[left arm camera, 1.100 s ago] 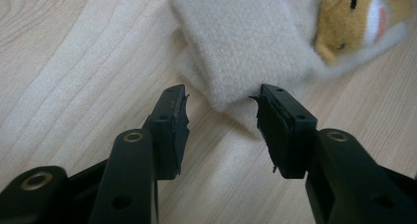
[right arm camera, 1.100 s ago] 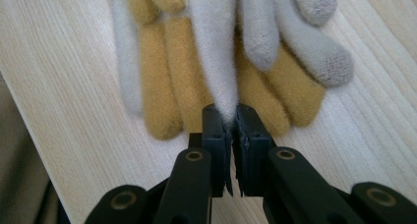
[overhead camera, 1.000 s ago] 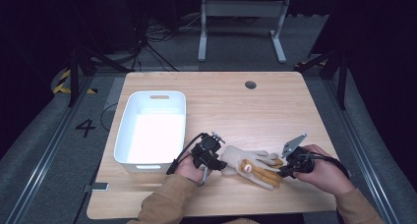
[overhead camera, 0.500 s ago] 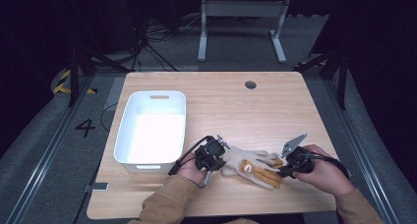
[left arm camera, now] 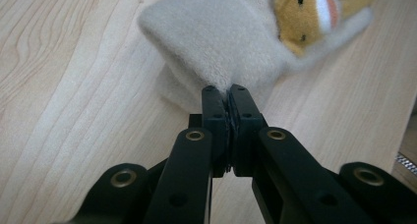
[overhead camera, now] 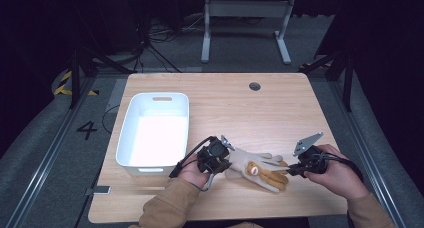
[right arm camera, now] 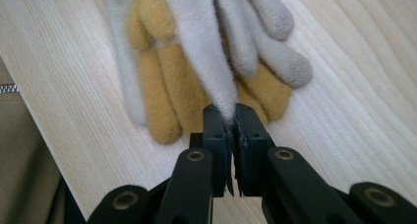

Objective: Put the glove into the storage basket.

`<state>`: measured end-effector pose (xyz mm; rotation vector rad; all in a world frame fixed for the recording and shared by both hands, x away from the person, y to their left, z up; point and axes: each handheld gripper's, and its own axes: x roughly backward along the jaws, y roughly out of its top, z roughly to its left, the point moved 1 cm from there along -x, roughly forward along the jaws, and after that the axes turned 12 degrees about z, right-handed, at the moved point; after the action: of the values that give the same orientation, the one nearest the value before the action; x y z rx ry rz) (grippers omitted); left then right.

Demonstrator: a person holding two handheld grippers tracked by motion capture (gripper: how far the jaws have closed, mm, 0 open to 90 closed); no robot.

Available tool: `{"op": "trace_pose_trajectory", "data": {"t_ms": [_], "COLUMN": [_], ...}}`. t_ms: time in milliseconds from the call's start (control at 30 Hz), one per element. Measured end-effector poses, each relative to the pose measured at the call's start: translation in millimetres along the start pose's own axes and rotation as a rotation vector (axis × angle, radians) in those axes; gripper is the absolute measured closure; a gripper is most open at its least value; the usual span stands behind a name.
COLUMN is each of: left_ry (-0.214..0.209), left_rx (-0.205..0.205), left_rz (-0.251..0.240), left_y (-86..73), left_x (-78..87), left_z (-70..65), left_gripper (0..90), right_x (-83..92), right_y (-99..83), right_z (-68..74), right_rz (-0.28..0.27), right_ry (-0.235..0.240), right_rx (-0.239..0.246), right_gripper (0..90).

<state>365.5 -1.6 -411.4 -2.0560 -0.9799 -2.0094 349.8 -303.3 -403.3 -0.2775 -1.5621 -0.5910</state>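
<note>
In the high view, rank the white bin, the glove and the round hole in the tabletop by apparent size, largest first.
1. white bin
2. glove, partly covered at both ends by the grippers
3. round hole, farthest from the camera but plainly the smallest

— How does the left gripper (left arm camera: 228, 94) stand?
— Jaws just closed tight, fabric pinched at their tips.
— The right gripper (right arm camera: 231, 111)?
— Same, clamped, facing the left one.

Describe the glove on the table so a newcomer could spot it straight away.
On the wooden table, look right of the white bin, near the front edge. The glove lies between the left gripper and right gripper, each pinching one end; it is cream fleece with mustard fingers and a small animal face.
</note>
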Motion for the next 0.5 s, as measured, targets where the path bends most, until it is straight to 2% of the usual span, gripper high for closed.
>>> {"op": "trace_pose_trajectory", "data": {"t_ms": [133,300,333,500], "left_ry": [-0.001,0.000,0.001,0.008], "left_rx": [-0.004,-0.006,0.003,-0.010], "left_rz": [-0.007,-0.025,-0.034,-0.031], "left_y": [0.1,-0.8,-0.8,-1.6], "left_x": [3.8,8.8,8.9,9.6], "left_z": [-2.5,-4.1,-5.0,-9.8], "left_gripper": [88.0,87.8,87.8,87.8], "right_x": [6.4,17.3,19.8,24.8], "right_y": [-1.1,-3.0,-3.2,-3.2], "right_z": [-0.4,-2.3,-3.1,-7.6], "right_rz": [-0.015,-0.062,-0.076,-0.106], "right_ry": [-0.019,-0.053,-0.063,-0.085], "right_rx": [-0.012,-0.024,-0.033,-0.068], "right_gripper": [85.8,85.8,85.8,85.9]}}
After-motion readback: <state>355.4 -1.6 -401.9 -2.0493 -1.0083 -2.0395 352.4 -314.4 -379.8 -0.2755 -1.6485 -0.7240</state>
